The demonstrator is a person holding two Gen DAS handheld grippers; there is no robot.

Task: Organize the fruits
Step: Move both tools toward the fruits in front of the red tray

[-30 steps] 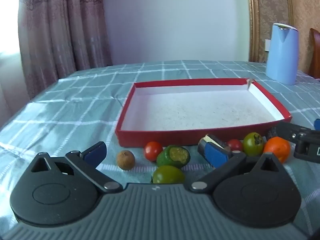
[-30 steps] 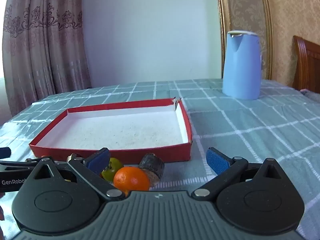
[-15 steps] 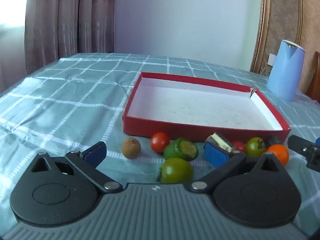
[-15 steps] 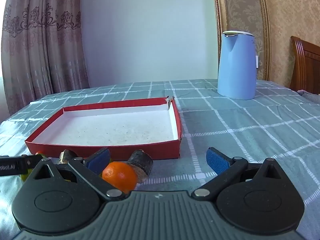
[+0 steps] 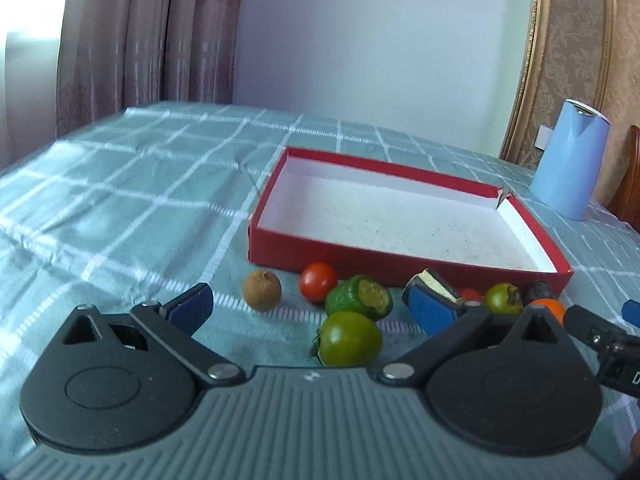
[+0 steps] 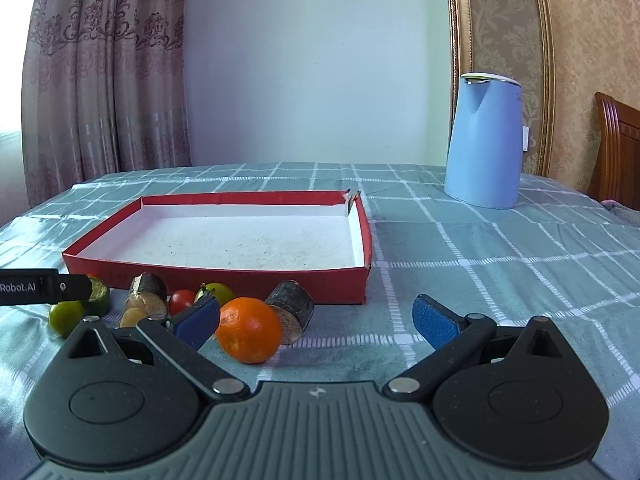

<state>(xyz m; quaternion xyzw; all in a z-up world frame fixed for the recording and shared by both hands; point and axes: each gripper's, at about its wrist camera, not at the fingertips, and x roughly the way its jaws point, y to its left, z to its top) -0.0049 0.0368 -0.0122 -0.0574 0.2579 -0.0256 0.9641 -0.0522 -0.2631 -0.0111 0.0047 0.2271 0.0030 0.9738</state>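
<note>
A red tray (image 5: 360, 258) with a white floor (image 6: 240, 244) sits on the checked cloth, with nothing in it. Fruits lie along its near wall. In the left wrist view: a brown longan (image 5: 262, 290), a red tomato (image 5: 318, 282), a cut cucumber piece (image 5: 359, 297), a green tomato (image 5: 347, 339). My left gripper (image 5: 308, 310) is open, low over the cloth, with the green tomato between its fingers. My right gripper (image 6: 316, 320) is open just behind an orange (image 6: 249, 329), which lies by the left fingertip, next to a dark cane piece (image 6: 291, 311).
A blue kettle (image 6: 484, 142) stands at the back right of the table. Curtains hang at the left, and a wooden chair (image 6: 616, 152) is at the far right. The left gripper's body (image 6: 40, 292) reaches in at the right wrist view's left edge.
The left gripper has swung left and drawn back a little, so the tray sits further right in its view. The right gripper has moved closer to the orange.
</note>
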